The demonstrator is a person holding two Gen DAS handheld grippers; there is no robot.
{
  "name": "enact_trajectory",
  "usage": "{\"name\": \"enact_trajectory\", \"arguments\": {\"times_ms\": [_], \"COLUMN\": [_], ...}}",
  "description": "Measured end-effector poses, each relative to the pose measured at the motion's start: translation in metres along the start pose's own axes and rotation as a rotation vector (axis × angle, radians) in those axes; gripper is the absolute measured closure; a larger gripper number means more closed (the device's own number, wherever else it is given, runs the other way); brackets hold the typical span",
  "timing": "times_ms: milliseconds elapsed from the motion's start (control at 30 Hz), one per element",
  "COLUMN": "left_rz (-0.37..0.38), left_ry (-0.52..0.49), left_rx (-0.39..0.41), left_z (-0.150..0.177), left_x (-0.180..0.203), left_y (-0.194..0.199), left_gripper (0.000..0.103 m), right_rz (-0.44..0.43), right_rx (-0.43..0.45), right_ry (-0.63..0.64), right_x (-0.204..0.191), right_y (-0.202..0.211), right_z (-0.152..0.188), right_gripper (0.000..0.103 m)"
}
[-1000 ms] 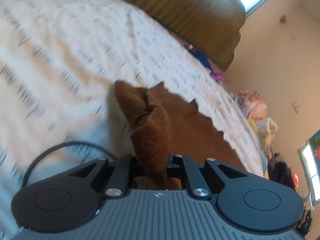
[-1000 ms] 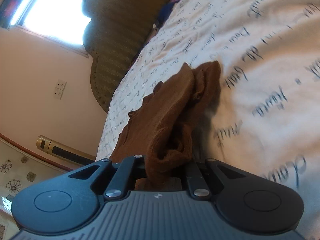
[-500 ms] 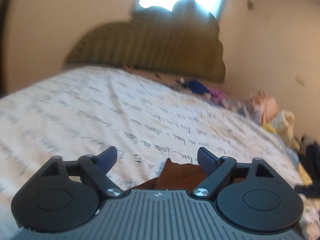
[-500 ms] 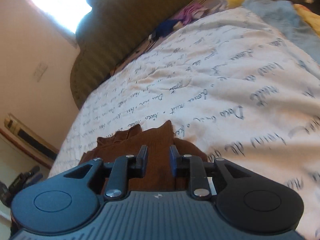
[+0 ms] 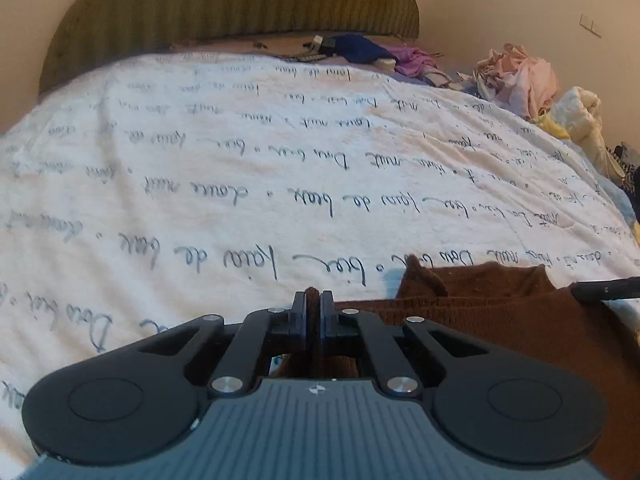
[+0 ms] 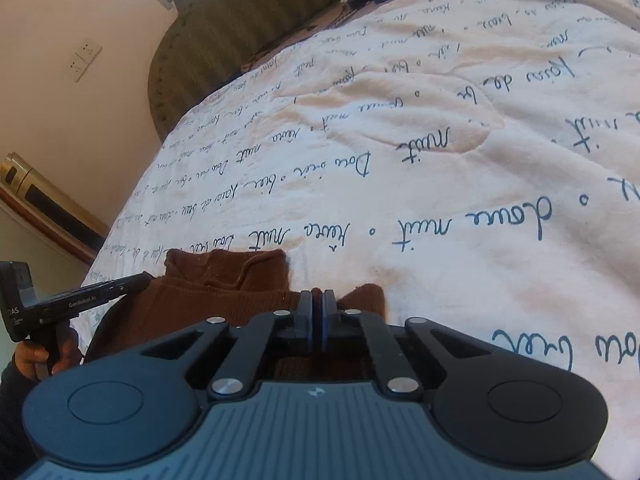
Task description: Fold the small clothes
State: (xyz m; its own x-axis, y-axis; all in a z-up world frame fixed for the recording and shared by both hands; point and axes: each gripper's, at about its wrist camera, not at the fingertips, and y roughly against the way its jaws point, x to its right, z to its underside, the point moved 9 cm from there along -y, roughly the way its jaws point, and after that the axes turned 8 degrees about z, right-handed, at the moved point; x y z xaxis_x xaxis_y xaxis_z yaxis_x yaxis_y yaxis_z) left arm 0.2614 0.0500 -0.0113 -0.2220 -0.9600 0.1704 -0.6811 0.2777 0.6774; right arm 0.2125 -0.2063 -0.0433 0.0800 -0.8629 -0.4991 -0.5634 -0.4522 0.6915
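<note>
A brown knitted garment (image 5: 500, 312) lies flat on the white bedspread with handwriting print (image 5: 240, 160), near its front edge. My left gripper (image 5: 313, 300) sits at the garment's left end, its jaws closing tight on a thin fold of brown cloth. In the right wrist view the same garment (image 6: 224, 284) spreads to the left, and my right gripper (image 6: 317, 300) is closing on its right end, pads pressed together over the cloth. The left gripper (image 6: 80, 300) shows there too, held by a hand (image 6: 40, 356). The cloth under both gripper bodies is hidden.
An olive ribbed headboard (image 5: 224, 0) stands at the far end of the bed. Loose clothes pile up at the far right: a pink heap (image 5: 520, 76), a blue piece (image 5: 360, 48), yellow fabric (image 5: 580, 116). A wall socket (image 6: 84, 60) is on the left wall.
A second ago both grippers held bunched brown cloth. Half a second ago both stood open over the laid-out garment. Now both have shut on its near edge, and both views have rolled level.
</note>
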Motion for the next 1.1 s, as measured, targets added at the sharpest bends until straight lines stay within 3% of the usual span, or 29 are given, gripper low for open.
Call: {"name": "enact_trajectory", "arguments": {"times_ms": [100,167,267,300,367,467,533,567,667,733,767,833,867,933,1033,1100], "left_rz": [-0.028,-0.053,-0.128,-0.145,-0.167,-0.189,-0.166,-0.147,-0.116,-0.145,-0.174,-0.154,-0.154,-0.17,-0.202,-0.181], "left_ry": [-0.026,-0.016,-0.028,-0.038,-0.023,-0.05,-0.103,-0.118,-0.152,-0.161,-0.172,-0.143,-0.119,-0.132,-0.144,-0.137], "left_rx": [0.099,0.075,-0.011,0.016,0.026,0.121,0.181,0.189,0.121,0.03,0.024,0.054,0.052,0.05,0.072,0.093], "left_z": [-0.015,-0.012,0.012,0.012,0.009,0.001,-0.001,0.001,0.015,0.032,0.038,0.038,0.037,0.037,0.037,0.043], "left_x": [0.001,-0.006,-0.016,-0.016,-0.015,-0.005,0.014,0.023,0.045,0.043,0.037,0.025,0.021,0.022,0.028,0.033], "left_y": [0.021,0.013,-0.019,-0.018,-0.007,0.029,0.047,0.049,0.028,-0.001,-0.009,-0.013,-0.013,-0.013,0.009,0.034], "left_gripper": [0.097,0.097,0.096,0.095,0.079,0.075,0.061,0.057,0.057,0.058,0.053,0.049,0.046,0.046,0.05,0.052], "right_rz": [-0.043,-0.038,0.018,0.01,0.013,0.094,0.133,0.109,0.045,0.126,0.206,0.149,0.08,0.042,0.135,0.115], "right_rx": [0.093,0.117,0.052,0.048,0.084,0.175,0.258,0.265,0.19,0.138,0.113,0.217,0.215,0.203,0.227,0.249], "right_ry": [-0.027,-0.05,-0.095,-0.104,-0.133,-0.114,-0.061,-0.04,0.048,0.104,0.142,0.191,0.085,-0.016,-0.045,-0.016], "right_x": [-0.003,0.005,0.025,0.026,0.024,0.016,-0.003,-0.016,-0.057,-0.057,-0.047,-0.028,-0.016,-0.003,-0.006,-0.019], "right_y": [0.024,0.028,0.0,-0.005,0.001,0.033,0.06,0.066,0.046,0.015,-0.002,-0.009,-0.005,-0.002,0.024,0.051], "right_z": [-0.011,-0.015,-0.003,0.001,0.002,-0.007,-0.009,-0.007,0.01,0.021,0.028,0.034,0.032,0.029,0.03,0.039], "right_gripper": [0.1,0.1,0.1,0.1,0.097,0.092,0.091,0.091,0.085,0.084,0.085,0.087,0.088,0.095,0.09,0.087]}}
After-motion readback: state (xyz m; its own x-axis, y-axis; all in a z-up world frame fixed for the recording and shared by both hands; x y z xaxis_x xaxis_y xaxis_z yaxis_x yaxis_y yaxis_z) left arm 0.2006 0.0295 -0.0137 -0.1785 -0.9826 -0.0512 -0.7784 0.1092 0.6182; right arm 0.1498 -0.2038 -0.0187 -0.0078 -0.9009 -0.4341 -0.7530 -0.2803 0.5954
